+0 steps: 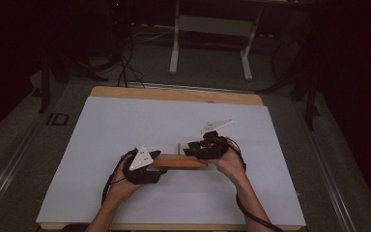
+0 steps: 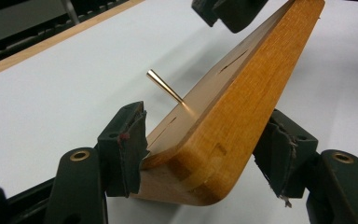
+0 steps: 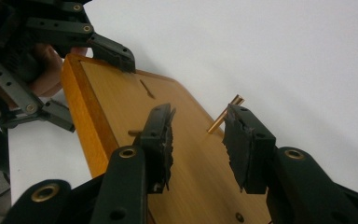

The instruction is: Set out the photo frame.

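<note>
Left gripper: jaws pinching the near rounded end of the wooden board, one pad on the top face, the other against the underside; the grip looks firm, and in the left gripper view the board runs off tilted along the camera axis. Right gripper: jaws spread over the board's top face, nothing between them, with the brass pin standing out of the board just beyond the jaw tips and next to the right-hand pad. Whether that pad touches the pin cannot be told. High view: both grippers meet at mid-table, the left gripper at the board's left end and the right gripper at its right, with the board between them over the white table cover and the pin upright on it. Judgement: steadying the board is done; closing on the pin and working it in or out of its hole is not yet done. Two narrow slots in the top face stand unfilled. Hard to make out: whether the board rests on the cover or is lifted clear; how deep the pin sits; the board's far end is cut off in the right gripper view; the room beyond the table is too dark to read.
</note>
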`<state>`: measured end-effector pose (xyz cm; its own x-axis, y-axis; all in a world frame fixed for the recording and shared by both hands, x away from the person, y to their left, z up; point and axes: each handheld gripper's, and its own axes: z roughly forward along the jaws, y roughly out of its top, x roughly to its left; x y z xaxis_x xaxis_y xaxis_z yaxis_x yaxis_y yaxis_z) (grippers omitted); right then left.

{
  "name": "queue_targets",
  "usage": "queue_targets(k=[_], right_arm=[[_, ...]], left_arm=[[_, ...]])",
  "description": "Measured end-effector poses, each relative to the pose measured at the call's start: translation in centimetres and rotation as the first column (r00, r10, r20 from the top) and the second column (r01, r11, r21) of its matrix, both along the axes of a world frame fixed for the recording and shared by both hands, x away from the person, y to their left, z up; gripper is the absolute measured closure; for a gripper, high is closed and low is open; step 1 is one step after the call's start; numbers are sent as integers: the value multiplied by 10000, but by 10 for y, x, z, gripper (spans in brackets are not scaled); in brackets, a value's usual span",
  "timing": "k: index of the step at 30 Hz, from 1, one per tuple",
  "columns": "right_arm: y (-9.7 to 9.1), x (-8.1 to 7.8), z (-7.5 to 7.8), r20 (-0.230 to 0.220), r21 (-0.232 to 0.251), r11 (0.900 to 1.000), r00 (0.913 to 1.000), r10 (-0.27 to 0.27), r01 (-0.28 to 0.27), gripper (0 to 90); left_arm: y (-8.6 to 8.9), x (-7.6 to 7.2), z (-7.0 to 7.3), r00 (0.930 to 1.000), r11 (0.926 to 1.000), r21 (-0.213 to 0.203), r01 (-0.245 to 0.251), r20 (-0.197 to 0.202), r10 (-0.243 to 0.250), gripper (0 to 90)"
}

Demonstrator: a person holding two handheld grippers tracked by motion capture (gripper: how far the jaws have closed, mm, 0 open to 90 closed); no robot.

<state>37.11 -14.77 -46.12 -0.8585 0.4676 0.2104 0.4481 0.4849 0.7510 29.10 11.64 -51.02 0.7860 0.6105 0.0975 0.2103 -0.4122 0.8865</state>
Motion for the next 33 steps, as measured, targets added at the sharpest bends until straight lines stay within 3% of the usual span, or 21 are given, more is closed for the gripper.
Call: queue_targets(k=[8, 10, 13, 33], right_arm=[[-5, -5, 2, 62, 112, 9999, 9999, 92, -93, 606], [-5, -7, 3, 106, 114, 9999, 9999, 121, -122, 604], [-6, -10, 5, 164, 105, 9997, 9997, 196, -198, 602], [-20, -23, 13, 603, 424, 9985, 9977, 309, -335, 575]], left_arm=[[1, 4, -1, 9998, 9999, -91, -118, -171, 116, 376], [1, 5, -3, 9991, 9992, 183, -342, -229, 346, 393], [2, 8, -4, 9986, 9992, -19, -393, -341, 392, 395], [4, 12, -4, 9982, 9988, -284, -405, -452, 392, 399]])
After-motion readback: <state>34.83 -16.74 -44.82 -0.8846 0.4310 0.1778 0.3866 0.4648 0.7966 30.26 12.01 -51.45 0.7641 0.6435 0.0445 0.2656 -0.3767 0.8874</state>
